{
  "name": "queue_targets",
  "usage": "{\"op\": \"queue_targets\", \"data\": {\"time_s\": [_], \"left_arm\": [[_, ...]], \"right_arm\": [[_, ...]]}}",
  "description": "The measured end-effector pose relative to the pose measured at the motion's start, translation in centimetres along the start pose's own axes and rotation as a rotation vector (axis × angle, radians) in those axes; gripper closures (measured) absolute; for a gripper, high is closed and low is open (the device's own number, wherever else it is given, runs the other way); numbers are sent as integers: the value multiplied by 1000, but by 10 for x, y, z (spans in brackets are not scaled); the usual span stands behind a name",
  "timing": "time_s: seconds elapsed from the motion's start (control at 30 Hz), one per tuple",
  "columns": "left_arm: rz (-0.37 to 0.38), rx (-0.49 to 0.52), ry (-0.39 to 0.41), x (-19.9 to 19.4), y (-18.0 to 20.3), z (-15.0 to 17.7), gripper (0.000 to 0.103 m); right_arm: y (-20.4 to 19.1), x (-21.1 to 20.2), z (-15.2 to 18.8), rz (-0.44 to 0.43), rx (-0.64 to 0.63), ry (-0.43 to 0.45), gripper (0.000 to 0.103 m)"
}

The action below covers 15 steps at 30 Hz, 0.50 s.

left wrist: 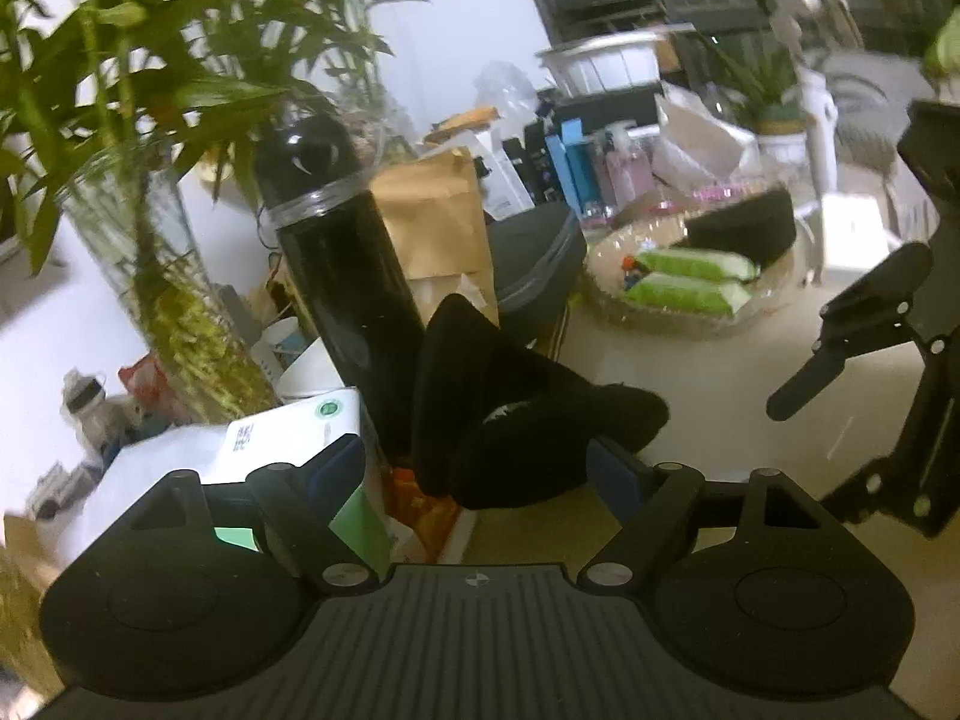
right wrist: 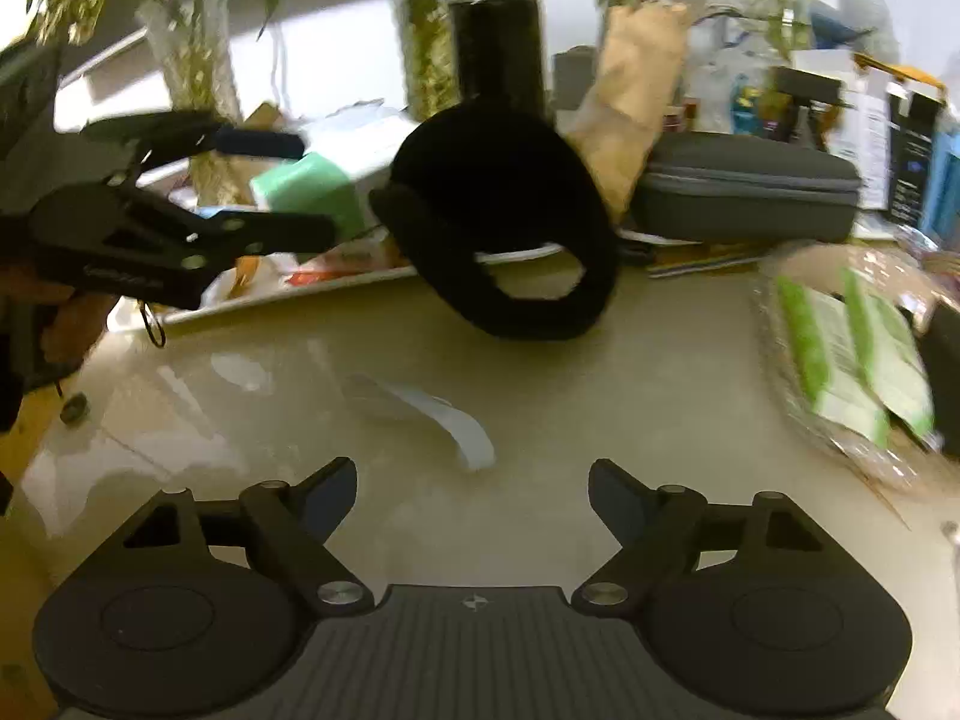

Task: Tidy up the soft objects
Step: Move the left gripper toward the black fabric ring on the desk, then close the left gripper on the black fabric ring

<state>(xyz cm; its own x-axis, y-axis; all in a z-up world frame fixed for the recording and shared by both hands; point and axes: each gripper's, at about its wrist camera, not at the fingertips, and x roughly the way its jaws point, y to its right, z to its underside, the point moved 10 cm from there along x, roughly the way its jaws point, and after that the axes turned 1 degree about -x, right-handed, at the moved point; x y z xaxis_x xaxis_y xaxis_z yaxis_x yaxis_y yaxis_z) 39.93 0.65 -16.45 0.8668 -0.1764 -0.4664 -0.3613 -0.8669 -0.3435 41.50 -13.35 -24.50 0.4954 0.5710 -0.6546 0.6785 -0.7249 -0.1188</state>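
Headband-like black fabric loop (right wrist: pixel 504 222) stands on edge at the far side of the glossy table (right wrist: pixel 630 372), leaning against a black flask (right wrist: pixel 495 30) and the clutter behind it; in the left wrist view the same soft black piece (left wrist: pixel 510 414) fills the space just ahead of the left gripper (left wrist: pixel 477 468). That gripper's jaws are spread wide, one fingertip on each side of the fabric's near end, but I cannot see the pads pressing on it, so it reads as straddled rather than held. From the right gripper (right wrist: pixel 474 492), also wide and empty, the loop lies straight ahead and well apart across bare tabletop, its long axis running from far left down to near right. The left gripper is clearly the nearer of the two, coming in from the left of the loop.

A clear glass bowl (right wrist: pixel 780 324) with green-wrapped tissue packs (right wrist: pixel 852 354) and another dark soft item sits to the right, which I judge to be the collecting place. A grey zip case (right wrist: pixel 744 192) lies just right of the loop.
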Motion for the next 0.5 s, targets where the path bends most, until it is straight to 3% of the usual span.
{"op": "queue_targets", "data": {"time_s": [0.3, 0.4, 0.5], "left_arm": [[61, 76, -72, 38, 3, 0, 22], [93, 80, -86, 43, 2, -1, 22], [109, 108, -86, 46, 1, -3, 22]], "right_arm": [[-17, 37, -2, -30, -115, -52, 31], [-18, 41, -7, -49, -101, -44, 39], [-21, 42, -9, -60, -99, -43, 54]]}}
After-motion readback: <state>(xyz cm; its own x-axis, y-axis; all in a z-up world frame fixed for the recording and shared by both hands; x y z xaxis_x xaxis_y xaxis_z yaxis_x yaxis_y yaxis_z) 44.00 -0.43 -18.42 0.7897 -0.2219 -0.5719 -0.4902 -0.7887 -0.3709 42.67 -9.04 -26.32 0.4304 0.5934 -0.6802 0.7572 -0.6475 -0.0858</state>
